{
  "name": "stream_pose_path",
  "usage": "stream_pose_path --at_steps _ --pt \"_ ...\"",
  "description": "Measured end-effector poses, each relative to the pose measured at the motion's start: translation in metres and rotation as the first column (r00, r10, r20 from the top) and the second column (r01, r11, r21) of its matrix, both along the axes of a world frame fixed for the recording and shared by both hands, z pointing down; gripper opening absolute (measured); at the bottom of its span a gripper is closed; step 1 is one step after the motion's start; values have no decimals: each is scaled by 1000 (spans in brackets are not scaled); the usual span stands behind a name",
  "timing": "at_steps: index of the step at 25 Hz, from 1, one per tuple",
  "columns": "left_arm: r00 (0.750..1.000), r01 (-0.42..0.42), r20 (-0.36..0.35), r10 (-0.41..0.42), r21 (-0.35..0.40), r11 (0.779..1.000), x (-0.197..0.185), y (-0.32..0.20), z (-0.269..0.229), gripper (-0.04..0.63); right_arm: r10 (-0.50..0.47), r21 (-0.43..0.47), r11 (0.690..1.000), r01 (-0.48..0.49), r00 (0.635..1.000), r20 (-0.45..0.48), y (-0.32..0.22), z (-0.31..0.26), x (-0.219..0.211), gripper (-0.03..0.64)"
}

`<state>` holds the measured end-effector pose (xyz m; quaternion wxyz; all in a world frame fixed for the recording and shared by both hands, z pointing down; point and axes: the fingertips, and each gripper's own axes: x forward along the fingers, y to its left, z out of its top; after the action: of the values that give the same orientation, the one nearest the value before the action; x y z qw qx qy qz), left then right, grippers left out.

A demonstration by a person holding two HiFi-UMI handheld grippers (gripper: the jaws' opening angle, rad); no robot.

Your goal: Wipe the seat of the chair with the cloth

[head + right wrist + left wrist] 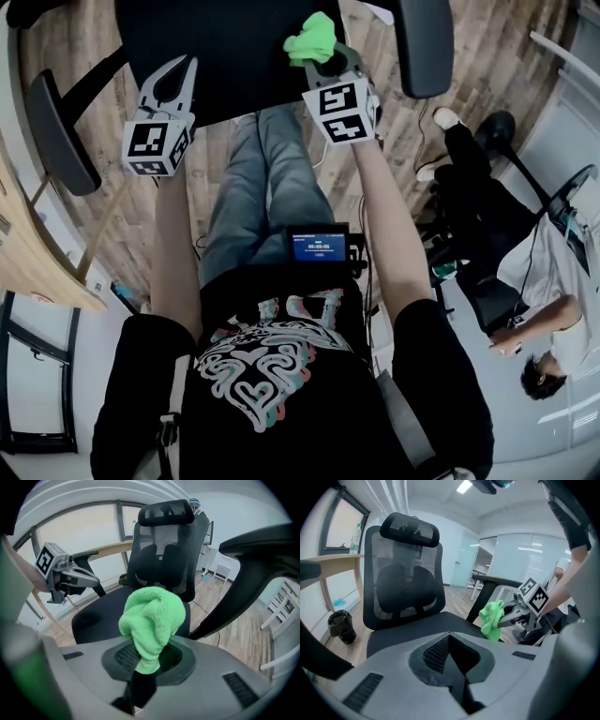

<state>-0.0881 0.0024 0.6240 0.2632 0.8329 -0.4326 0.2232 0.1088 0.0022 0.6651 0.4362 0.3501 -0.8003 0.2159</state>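
Note:
The black office chair's seat [220, 42] lies at the top of the head view, just ahead of both grippers. My right gripper [325, 62] is shut on a bright green cloth [312, 39], which bunches up above its jaws over the seat's front right part. In the right gripper view the cloth [152, 616] hides the fingertips, with the seat [101, 611] behind. My left gripper [178, 80] hovers at the seat's front left edge, its jaws together with nothing between them. The left gripper view shows the seat [417, 630], the cloth [491, 618] and the right gripper [512, 617].
Chair armrests stick out at left [56, 122] and right [424, 47]. A wooden desk [28, 253] stands to my left, with a dark bin [341, 626] under it. Another person [548, 314] sits at the right by a second black chair [483, 225].

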Motion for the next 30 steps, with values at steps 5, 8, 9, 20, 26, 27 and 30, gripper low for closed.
stream_pose_path --at_steps 5,8,9,20,26,27,30 --pt "1000 16 1 -16 -30 999 -5 12 22 2 -25 -6 1000 25 1000 0 0 21 -6 67" --pt "1000 27 2 -27 -50 998 -7 18 33 2 -49 -10 999 49 999 -6 1 32 -10 67" --pt "1000 30 2 -30 -55 998 -9 20 37 2 -58 -13 998 58 998 -10 2 36 -12 67" --pt "997 78 -6 -79 -51 996 -20 31 51 2 -137 -12 991 137 990 -32 10 67 -34 67" --pt "992 128 -9 -128 -25 991 -33 39 53 2 -198 -14 980 198 980 -35 20 79 -44 67" --pt "992 127 -8 -127 -21 992 -33 39 55 2 -197 -8 980 197 980 -41 20 79 -43 67" --pt "991 135 -8 -136 -23 991 -32 37 59 2 -199 4 980 199 978 -66 16 78 -35 67"
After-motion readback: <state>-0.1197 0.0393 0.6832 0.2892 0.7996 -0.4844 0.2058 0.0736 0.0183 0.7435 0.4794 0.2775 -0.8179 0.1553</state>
